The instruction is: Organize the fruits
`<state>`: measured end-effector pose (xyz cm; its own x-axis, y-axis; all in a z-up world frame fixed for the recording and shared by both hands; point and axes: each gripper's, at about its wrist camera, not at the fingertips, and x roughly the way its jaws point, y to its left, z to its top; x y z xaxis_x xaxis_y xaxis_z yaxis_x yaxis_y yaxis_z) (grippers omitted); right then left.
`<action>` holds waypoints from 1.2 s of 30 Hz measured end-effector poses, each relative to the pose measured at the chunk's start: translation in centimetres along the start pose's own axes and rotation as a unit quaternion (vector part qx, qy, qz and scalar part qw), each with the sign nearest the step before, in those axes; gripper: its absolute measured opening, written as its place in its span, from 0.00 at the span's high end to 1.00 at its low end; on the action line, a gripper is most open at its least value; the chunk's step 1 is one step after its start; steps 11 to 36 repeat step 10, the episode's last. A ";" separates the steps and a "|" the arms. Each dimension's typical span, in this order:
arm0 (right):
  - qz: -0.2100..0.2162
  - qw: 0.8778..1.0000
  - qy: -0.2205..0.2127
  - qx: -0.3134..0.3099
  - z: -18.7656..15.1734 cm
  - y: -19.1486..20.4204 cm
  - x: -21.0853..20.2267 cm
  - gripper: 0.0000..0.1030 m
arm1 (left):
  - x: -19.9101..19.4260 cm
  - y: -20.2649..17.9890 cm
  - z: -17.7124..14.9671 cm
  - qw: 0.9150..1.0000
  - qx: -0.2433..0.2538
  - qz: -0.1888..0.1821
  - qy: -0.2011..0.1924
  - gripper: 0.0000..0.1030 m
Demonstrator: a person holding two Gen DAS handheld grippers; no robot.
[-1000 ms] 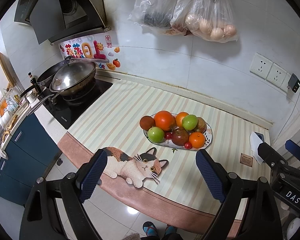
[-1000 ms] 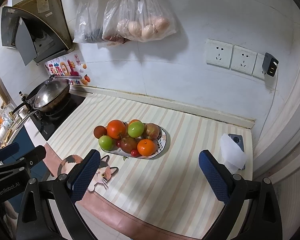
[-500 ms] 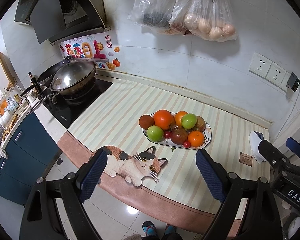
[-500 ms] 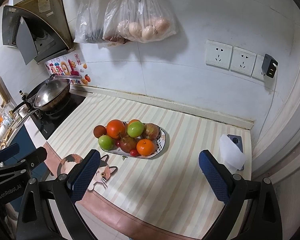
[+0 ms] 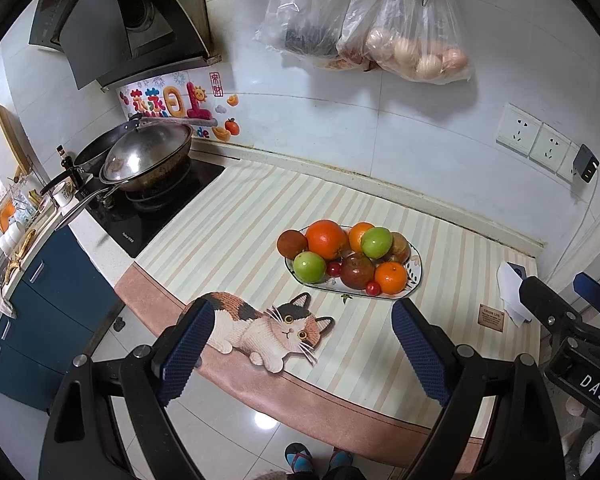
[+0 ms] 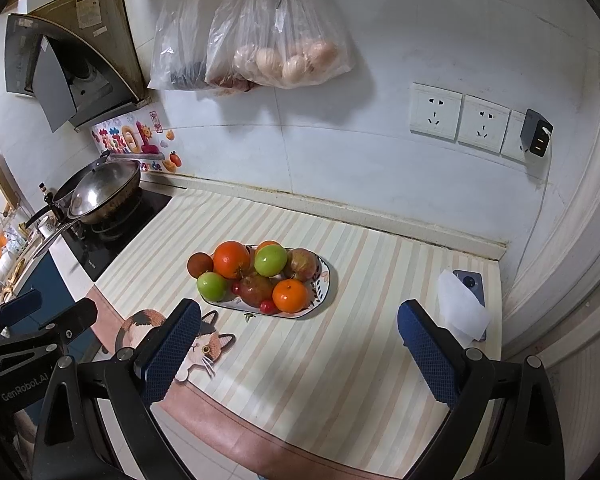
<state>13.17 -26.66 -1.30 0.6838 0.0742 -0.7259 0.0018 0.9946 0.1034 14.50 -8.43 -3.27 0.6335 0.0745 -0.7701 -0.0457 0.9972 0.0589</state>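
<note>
An oval patterned plate [image 5: 414,276] [image 6: 326,280] sits mid-counter on the striped mat, heaped with fruit: a large orange [image 5: 326,239] [image 6: 231,259], smaller oranges [image 5: 390,277] [image 6: 290,295], green apples [image 5: 309,267] [image 6: 271,261], red-brown apples [image 5: 357,271] [image 6: 256,290], a dark brown fruit [image 5: 291,242] [image 6: 200,265] at the left end and small red cherries [image 5: 373,289]. My left gripper [image 5: 300,348] is open and empty, held high over the counter's front edge. My right gripper [image 6: 300,348] is open and empty, above the counter, nearer than the plate.
A cat-shaped mat [image 5: 268,330] lies at the counter's front edge. A wok [image 5: 148,158] sits on the black hob at left. A phone under a white tissue [image 6: 462,304] lies at right. Plastic bags [image 6: 276,40] hang on the wall; sockets [image 6: 436,112] are at right.
Both grippers have drifted very slightly; the plate sits a touch higher in the left wrist view. Nothing was grasped or moved.
</note>
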 end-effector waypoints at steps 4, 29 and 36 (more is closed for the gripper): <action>0.001 1.000 0.000 0.001 0.0 0.0 0.0 0.02 | 0.1 0.0 0.0 1.000 0.001 0.000 0.001 0.12; 0.000 1.000 -0.001 0.000 0.0 0.0 -0.1 0.02 | -0.5 -0.1 -0.3 1.000 -0.002 0.001 -0.001 0.12; 0.000 1.000 -0.001 0.000 0.0 0.0 -0.1 0.02 | -0.5 -0.1 -0.3 1.000 -0.002 0.001 -0.001 0.12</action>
